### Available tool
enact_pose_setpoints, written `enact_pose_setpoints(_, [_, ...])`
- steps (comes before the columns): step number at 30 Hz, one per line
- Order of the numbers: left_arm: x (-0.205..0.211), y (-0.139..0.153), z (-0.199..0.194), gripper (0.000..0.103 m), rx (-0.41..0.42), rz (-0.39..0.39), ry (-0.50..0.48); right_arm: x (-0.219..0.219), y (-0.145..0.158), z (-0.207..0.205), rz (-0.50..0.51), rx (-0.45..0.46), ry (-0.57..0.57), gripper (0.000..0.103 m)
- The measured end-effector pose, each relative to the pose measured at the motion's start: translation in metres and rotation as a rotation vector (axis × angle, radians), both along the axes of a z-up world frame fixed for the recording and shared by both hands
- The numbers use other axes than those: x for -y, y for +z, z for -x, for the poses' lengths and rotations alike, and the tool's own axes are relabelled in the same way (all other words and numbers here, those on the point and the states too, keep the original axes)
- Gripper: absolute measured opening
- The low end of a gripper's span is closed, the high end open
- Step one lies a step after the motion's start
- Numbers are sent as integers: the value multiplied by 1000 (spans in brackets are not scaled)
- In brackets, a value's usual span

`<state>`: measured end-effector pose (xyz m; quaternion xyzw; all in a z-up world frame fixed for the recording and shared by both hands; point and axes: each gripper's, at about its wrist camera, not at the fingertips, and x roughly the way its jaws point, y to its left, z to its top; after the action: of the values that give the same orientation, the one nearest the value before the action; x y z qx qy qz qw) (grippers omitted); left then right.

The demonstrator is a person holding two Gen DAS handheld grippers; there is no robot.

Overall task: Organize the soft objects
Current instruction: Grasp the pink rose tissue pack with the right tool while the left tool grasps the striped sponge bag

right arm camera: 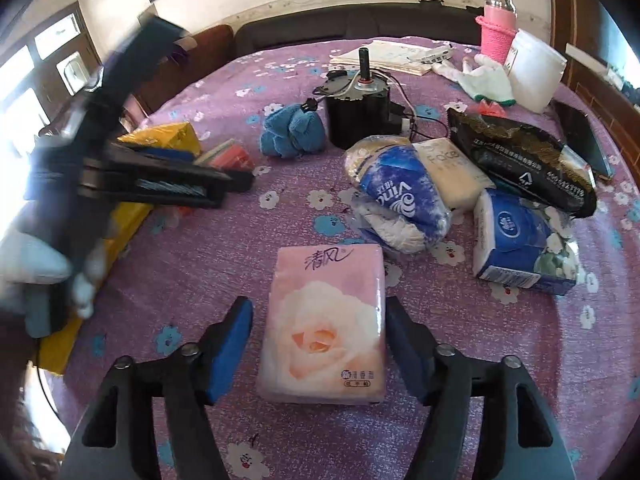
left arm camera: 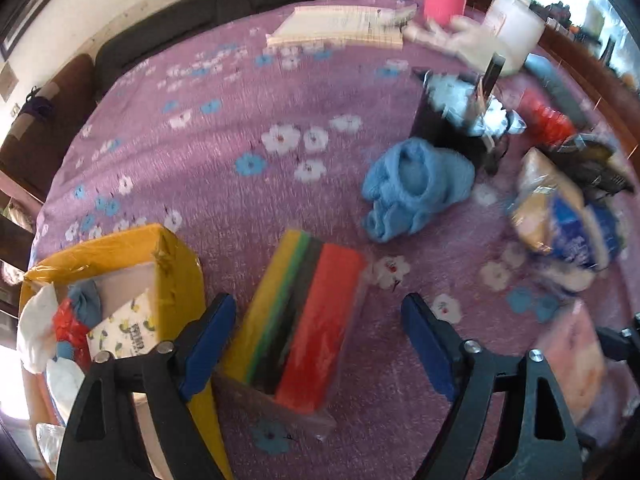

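Sorting is barely begun: yellow box (left arm camera: pixel 176 264) holds some items (contents unclear), while both grippers, left (left arm camera: pixel 320 344) and right (right arm camera: pixel 318 344), spread apart, straddle sponge pack (left arm camera: pixel 304 320) and pink tissue pack (right arm camera: pixel 324 320); 5-odd packs remain.

surface: purple floral bed cover (right arm camera: pixel 224 240) | on it: pink tissue pack (right arm camera: pixel 324 324) centre, blue towel (right arm camera: pixel 290 130) upper centre, sponge pack (left arm camera: pixel 304 320) lower centre, black motor (right arm camera: pixel 356 116) top

Blurred left tongs (right arm camera: pixel 224 184), yellow box (left arm camera: pixel 120 264) edge-cropped
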<state>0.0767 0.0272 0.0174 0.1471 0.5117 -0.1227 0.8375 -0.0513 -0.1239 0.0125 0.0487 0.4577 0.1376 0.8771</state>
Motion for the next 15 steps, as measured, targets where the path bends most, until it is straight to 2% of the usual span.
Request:
enact_pose_setpoints(2, [0,0,-1,89,-5,-1,10,0,0,0,-5,0,5,76])
enact_pose_setpoints(4, [-3,0,2,79,-10,32,11,0,0,0,-8,1,5,76])
enact_pose_setpoints(5, [-3,2,4,54,-4,46,8,0,0,0,-12,1,5,76])
enact_pose_setpoints(6, [-3,5,8,42,4,53,6,1,0,0,-16,1,4,76])
enact_pose_setpoints(10, [0,12,27,39,36,73,-14,-2,-1,-1,7,1,4,76])
enact_pose_setpoints(13, [-4,25,47,39,51,146,-25,-8,-1,-1,53,1,0,74])
enact_pose_setpoints(15, [-11,39,62,39,65,214,-25,-11,-1,0,87,2,-14,68])
